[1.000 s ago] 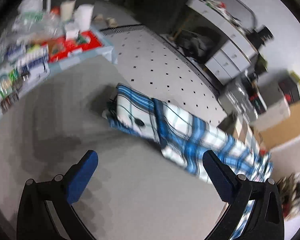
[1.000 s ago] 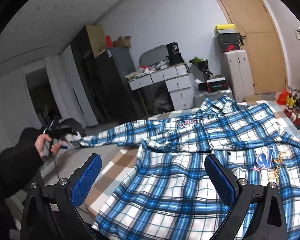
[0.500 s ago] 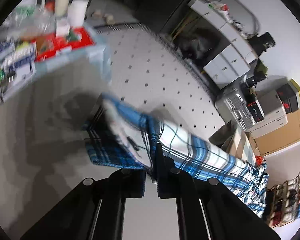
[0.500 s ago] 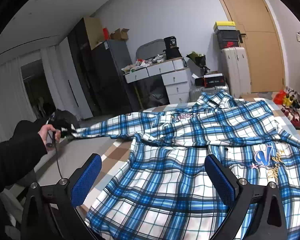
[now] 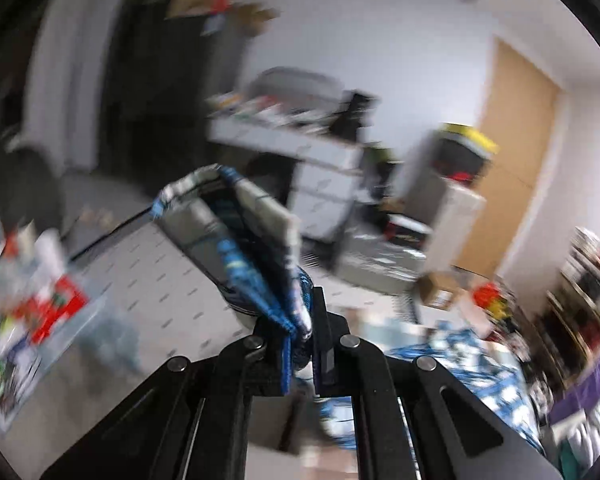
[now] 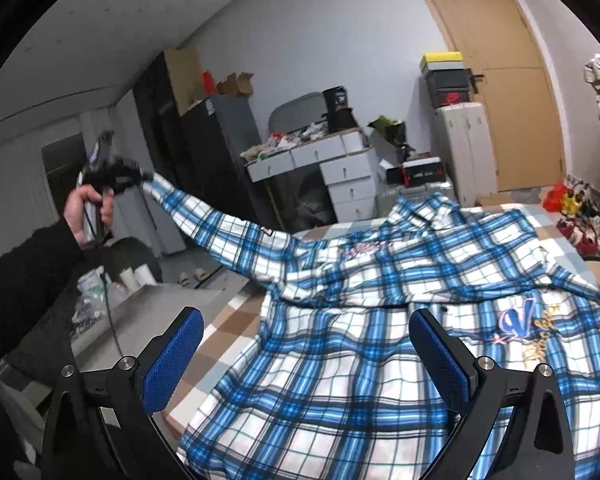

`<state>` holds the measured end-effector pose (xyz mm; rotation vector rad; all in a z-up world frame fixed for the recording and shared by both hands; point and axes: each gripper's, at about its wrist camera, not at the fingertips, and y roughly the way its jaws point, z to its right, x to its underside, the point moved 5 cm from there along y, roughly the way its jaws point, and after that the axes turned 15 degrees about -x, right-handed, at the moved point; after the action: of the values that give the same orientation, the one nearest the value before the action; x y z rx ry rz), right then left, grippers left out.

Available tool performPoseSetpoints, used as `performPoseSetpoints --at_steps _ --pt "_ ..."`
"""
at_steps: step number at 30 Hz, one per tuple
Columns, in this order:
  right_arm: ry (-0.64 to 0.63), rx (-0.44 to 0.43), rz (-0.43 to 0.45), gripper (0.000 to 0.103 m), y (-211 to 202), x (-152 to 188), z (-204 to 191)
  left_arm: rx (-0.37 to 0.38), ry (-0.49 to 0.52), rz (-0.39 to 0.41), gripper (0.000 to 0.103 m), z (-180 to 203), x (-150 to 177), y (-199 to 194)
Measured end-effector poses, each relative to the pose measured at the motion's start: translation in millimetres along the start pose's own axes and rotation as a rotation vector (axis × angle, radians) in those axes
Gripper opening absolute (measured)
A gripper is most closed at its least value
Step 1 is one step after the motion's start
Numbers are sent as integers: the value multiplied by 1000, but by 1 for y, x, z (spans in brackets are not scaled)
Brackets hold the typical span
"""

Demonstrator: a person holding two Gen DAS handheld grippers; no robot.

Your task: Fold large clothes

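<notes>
A large blue-and-white plaid shirt [image 6: 380, 360] lies spread on a bed with a checked cover [image 6: 228, 320]. My left gripper [image 5: 300, 332] is shut on the cuff of the shirt's left sleeve [image 5: 240, 248], which stands up from the jaws. In the right wrist view the left gripper [image 6: 140, 178] holds that sleeve [image 6: 228, 236] raised high above the bed's left side. My right gripper [image 6: 304, 360] is open and empty, hovering over the shirt's lower front.
A white drawer desk [image 6: 324, 172] and white suitcases [image 6: 464, 148] stand by the far wall beside a wooden door [image 6: 512, 72]. A cluttered low table [image 5: 28, 312] sits left of the bed. Shoes and toys [image 6: 576, 216] lie at right.
My left gripper closed on the sleeve cuff lying on the bed's edge and lifted it high, pulling the sleeve up and out. My right gripper stayed open over the shirt.
</notes>
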<state>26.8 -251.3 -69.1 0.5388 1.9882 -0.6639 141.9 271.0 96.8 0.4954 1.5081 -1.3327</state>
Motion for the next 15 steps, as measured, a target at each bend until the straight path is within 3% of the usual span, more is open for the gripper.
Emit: performPoseSetpoints --at_steps 4,7,11,13,15 --pt "88 80 59 103 -19 -8 24 71 197 -16 3 123 10 -31" --pt "74 278 74 103 -30 -12 40 137 327 -77 3 211 35 -34" --pt "75 416 90 103 -47 -17 61 263 494 -107 3 337 96 -39" --pt "133 485 108 103 -56 -16 76 273 551 -153 3 396 139 -25" --pt "215 526 96 103 -63 -11 94 276 583 -234 3 432 176 -6"
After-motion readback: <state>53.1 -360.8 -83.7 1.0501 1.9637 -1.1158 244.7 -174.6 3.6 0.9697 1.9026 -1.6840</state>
